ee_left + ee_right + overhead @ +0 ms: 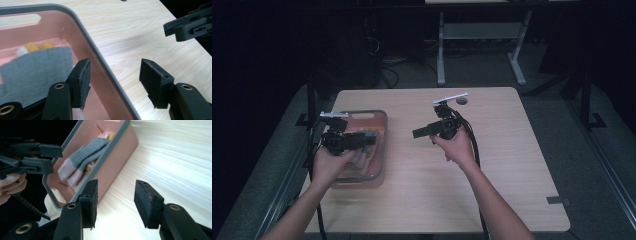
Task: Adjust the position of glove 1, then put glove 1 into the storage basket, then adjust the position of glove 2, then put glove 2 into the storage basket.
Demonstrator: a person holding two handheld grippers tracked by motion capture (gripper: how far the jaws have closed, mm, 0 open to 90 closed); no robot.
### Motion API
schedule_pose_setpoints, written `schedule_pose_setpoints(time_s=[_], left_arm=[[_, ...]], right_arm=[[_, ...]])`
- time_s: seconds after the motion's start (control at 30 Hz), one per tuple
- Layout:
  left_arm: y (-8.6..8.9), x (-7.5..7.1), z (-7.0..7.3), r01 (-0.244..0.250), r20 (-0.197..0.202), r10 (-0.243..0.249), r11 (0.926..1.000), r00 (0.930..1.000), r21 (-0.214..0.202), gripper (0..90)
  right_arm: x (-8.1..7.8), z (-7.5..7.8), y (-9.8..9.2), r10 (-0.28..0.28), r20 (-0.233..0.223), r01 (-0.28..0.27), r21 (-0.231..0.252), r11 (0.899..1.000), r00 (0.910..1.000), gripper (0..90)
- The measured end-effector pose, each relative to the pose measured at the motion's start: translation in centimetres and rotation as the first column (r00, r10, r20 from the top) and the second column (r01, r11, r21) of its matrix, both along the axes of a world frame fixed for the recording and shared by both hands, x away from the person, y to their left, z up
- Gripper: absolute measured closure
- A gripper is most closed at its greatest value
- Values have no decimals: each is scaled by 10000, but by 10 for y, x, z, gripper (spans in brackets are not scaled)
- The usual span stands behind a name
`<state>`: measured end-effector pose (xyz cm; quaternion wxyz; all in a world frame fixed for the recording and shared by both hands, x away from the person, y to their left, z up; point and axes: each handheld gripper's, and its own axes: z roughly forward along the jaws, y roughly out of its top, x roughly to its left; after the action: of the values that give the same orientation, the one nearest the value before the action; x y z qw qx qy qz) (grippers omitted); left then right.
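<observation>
A pink basket (384,150) with a grey rim stands on the left of the wooden table (512,150). In it lies a grey sock (85,155) with pink toes, over some yellow and white items (31,47). My left gripper (371,140) hovers over the basket's right side and points right. In the left gripper view it (113,75) stands open, straddling the basket's rim (100,60), nothing between its pads. My right gripper (418,132) is held above the table's middle and points left toward the basket (117,152). In its own view it (116,195) is open and holds nothing.
A small dark round object (462,101) lies near the table's far edge. A grey patch (558,200) sits at the front right edge. Beyond the table stands a white frame (441,50) on a dark floor with cables.
</observation>
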<state>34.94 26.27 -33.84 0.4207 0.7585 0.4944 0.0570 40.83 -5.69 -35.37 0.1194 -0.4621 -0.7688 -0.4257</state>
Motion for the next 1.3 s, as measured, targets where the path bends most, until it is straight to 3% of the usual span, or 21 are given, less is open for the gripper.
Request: schedule_pose_setpoints(time_s=[0.27, 0.57, 0.9, 1.3], left_arm=[[-20, 3, 3, 515, 84, -514, 9985, 9986, -181, 375], [-45, 1, 2, 1031, 110, -1030, 9946, 9946, -92, 355], [-57, -1, 5, 1328, 167, -1326, 9911, 9910, -106, 342], [-73, 0, 3, 1676, 135, -1674, 9857, 9858, -158, 328]], right_arm=[[-1, -5, -20, -280, -58, 280, -80, 9996, 9996, 517], [-8, -10, -52, -774, -208, 773, -47, 9970, 9968, 503], [-19, -18, -85, -1358, -339, 1355, -95, 9907, 9902, 488], [-22, -25, -101, -1585, -556, 1580, -141, 9873, 9858, 474]])
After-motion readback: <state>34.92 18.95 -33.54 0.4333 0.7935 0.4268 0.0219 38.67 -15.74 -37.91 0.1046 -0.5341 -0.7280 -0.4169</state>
